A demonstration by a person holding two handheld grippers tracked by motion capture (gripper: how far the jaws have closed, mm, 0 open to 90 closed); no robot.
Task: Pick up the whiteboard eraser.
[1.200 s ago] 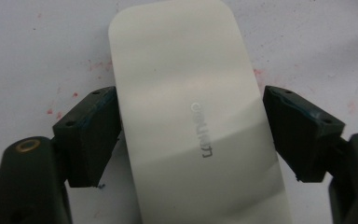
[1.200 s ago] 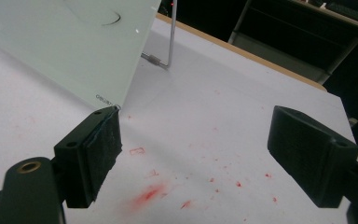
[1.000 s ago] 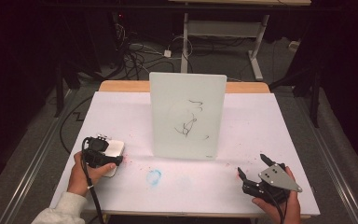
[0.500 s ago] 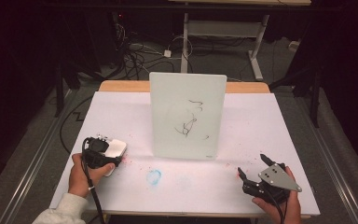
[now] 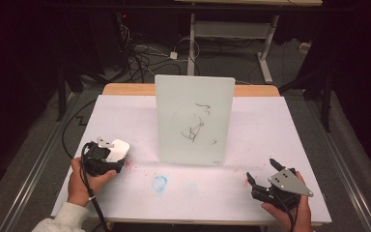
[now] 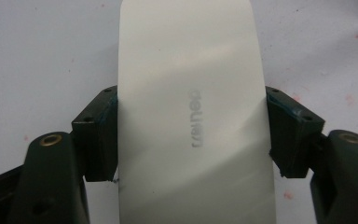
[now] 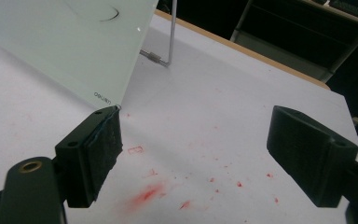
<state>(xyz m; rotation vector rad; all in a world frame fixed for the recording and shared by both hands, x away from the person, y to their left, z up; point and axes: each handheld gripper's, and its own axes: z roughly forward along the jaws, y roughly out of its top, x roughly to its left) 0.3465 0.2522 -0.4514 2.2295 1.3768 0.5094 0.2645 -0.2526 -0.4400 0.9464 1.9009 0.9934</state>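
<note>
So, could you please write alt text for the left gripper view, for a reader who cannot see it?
A flat white rectangular eraser with faint grey lettering is clamped between the two black jaws of the left gripper, which press on its long sides. Beneath lies a white table cover speckled with small red marks.

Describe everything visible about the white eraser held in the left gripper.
The white eraser is a flat, smooth block with rounded corners, plastic by the look, with faint grey lettering embossed along its face. The left gripper is shut on it, a black jaw pressing each long side. It sits low over the white table cover, left of the upright whiteboard; whether it touches the cover cannot be told.
</note>
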